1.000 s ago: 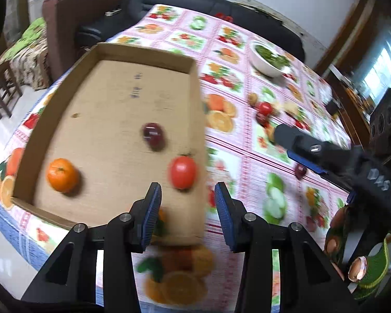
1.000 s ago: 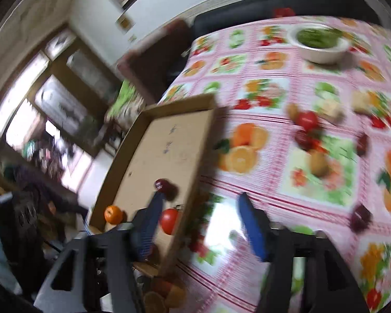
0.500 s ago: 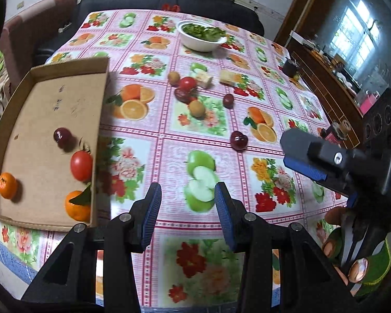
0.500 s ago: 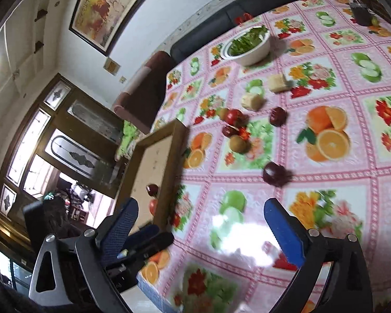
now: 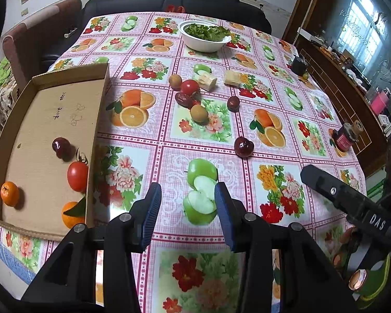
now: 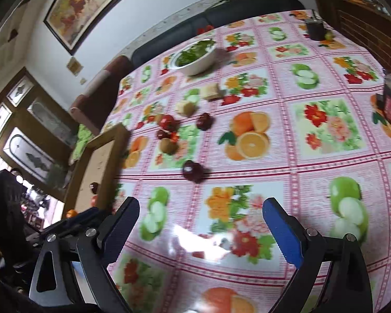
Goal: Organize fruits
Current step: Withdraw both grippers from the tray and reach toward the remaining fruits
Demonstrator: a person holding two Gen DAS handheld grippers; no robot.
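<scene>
A cardboard tray (image 5: 99, 109) lies at the table's left and holds a dark plum (image 5: 61, 144), a tomato (image 5: 77, 176) and two oranges (image 5: 10, 193). Loose fruit lies mid-table: a tomato (image 5: 189, 87), kiwis (image 5: 199, 110), dates (image 5: 183, 99) and a dark red fruit (image 5: 243, 146) nearest me. My left gripper (image 5: 186, 215) is open and empty, low over the near table edge. My right gripper (image 6: 199, 230) is open wide and empty, with the dark red fruit (image 6: 193, 170) ahead of it. The tray (image 6: 101, 161) shows at the left of the right wrist view.
A white bowl of greens (image 5: 204, 36) stands at the back. Two pale food chunks (image 5: 207, 81) lie behind the fruit. A small dark jar (image 5: 346, 136) stands near the right edge and a black cup (image 5: 298, 64) further back. A sofa (image 5: 169, 2) lies beyond the table.
My left gripper has swung right, away from the tray, and now faces the middle of the table. My right gripper has turned right and dropped closer to the tablecloth.
</scene>
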